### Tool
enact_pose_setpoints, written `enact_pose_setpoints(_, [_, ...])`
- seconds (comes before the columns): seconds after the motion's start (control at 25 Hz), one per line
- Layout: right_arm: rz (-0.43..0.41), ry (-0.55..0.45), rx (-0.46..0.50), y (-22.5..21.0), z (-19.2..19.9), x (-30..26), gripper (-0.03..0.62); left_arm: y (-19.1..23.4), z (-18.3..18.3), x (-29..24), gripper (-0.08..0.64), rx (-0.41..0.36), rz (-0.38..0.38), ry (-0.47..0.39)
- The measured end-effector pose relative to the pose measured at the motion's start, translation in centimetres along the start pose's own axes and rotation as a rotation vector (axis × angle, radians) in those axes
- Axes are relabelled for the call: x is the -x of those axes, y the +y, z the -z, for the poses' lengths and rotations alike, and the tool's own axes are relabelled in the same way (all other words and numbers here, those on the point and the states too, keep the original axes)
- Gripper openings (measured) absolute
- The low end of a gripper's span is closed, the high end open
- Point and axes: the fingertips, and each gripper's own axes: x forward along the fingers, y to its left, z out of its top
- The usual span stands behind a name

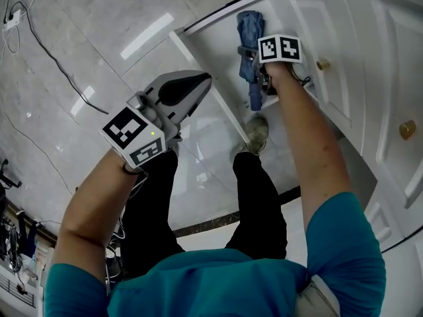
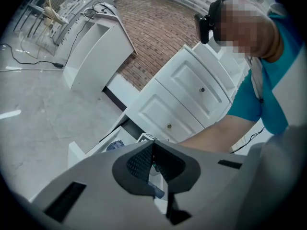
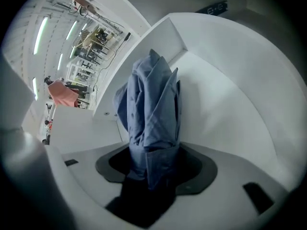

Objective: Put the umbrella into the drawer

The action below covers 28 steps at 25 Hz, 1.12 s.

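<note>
While the person stands on a glossy pale marble-tile floor (image 1: 79,45) with a thin black cable (image 1: 53,51) trailing across it, the head view shows a white panelled cabinet (image 1: 370,58) with brass knobs (image 1: 322,64) at the right and its low white drawer (image 1: 218,51) pulled open. The right gripper (image 1: 256,68) reaches into that drawer, holding a folded blue umbrella (image 1: 250,26) lengthwise over the drawer's bare white bottom. The left gripper (image 1: 195,83) hangs apart above the floor, its jaws pressed together. From the left gripper view, the left gripper (image 2: 153,150) has its ribbed pads meeting with nothing between them. Beyond them stand the white panelled cabinet (image 2: 192,90), a brown brick wall (image 2: 158,28) and another white unit (image 2: 96,47) on grey floor. From the right gripper view, the right gripper (image 3: 153,169) pinches the umbrella (image 3: 151,109) near its strapped end, the blue folds rising between the drawer's white walls (image 3: 230,90). Whether it touches the bottom cannot be told. Ceiling strip lights (image 3: 41,32) and cluttered shelving show at the far left.
</note>
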Motion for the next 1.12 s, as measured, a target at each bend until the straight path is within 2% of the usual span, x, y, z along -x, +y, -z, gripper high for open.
enact_pose_setpoints(0.2, [0.041, -0.073, 0.026, -0.3, -1.4, 0.0, 0.244, 0.3, 0.9, 0.3, 0.015, 0.020, -0.008, 0.008])
enact_pose_setpoints(0.48, [0.114, -0.098, 0.025, -1.6, -0.4, -0.7, 0.253, -0.1, 0.9, -0.2, 0.015, 0.023, 0.000, 0.003])
enact_pose_setpoints(0.64, [0.107, -0.092, 0.038, -1.0, -0.3, -0.8, 0.259, -0.5, 0.8, -0.4, 0.015, 0.022, 0.002, -0.003])
enact_pose_setpoints(1.12, [0.221, -0.136, 0.196, 0.3, 0.1, 4.1, 0.268, -2.3, -0.2, 1.3, 0.015, 0.009, -0.032, -0.024])
